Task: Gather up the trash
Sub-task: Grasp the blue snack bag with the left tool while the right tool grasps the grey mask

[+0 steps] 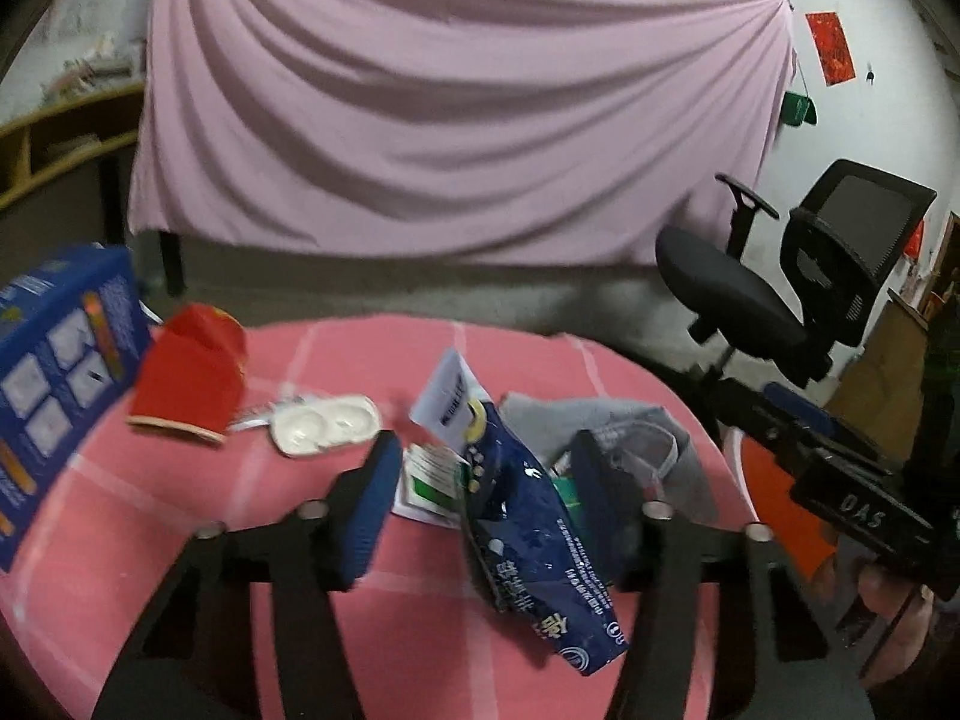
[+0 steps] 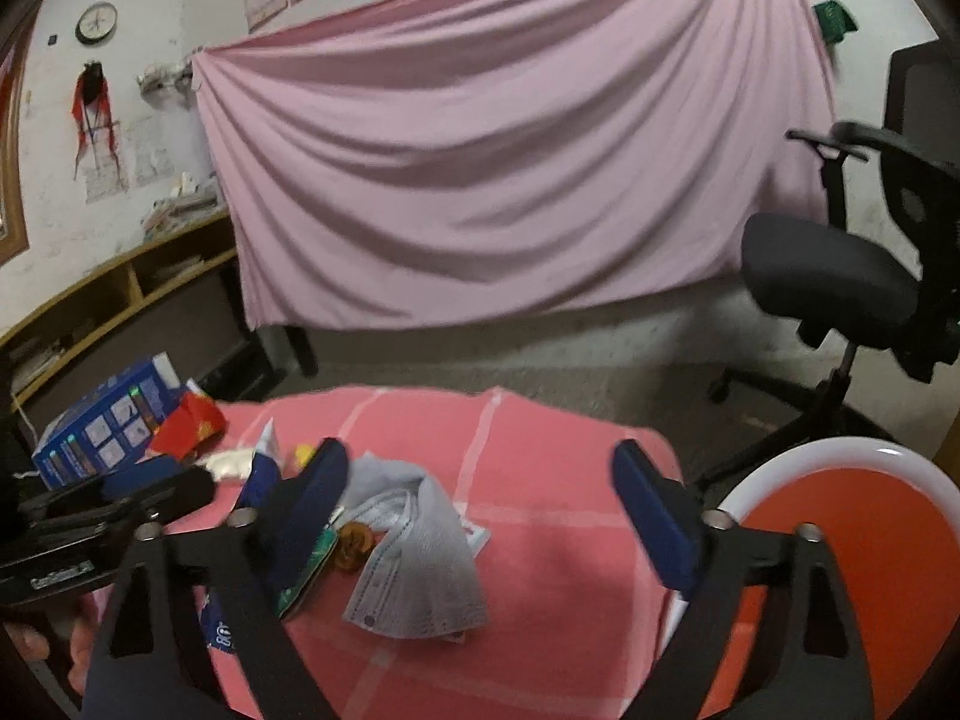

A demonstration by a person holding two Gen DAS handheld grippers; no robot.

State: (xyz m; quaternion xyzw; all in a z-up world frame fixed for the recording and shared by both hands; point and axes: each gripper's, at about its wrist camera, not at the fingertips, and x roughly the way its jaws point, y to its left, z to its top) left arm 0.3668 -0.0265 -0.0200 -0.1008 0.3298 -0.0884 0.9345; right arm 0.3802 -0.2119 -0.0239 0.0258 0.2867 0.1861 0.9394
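Trash lies on a pink checked tablecloth [image 1: 180, 540]. My left gripper [image 1: 486, 498] is open above a crumpled dark blue snack bag [image 1: 534, 546], which lies between its fingers. A grey face mask [image 1: 648, 438] lies behind it; it also shows in the right wrist view [image 2: 414, 546]. A white blister pack [image 1: 324, 423], a red carton [image 1: 186, 378], a white paper slip [image 1: 447, 390] and a green-white packet [image 1: 429, 480] lie nearby. My right gripper [image 2: 480, 510] is open above the mask. A red bin with a white rim [image 2: 852, 534] stands at the right.
A blue box [image 1: 54, 384] stands at the table's left edge. A black office chair [image 2: 840, 276] stands to the right beyond the table. A pink sheet [image 2: 510, 150] hangs behind. A wooden shelf [image 2: 120, 294] runs along the left wall. A brown object [image 2: 354, 546] lies by the mask.
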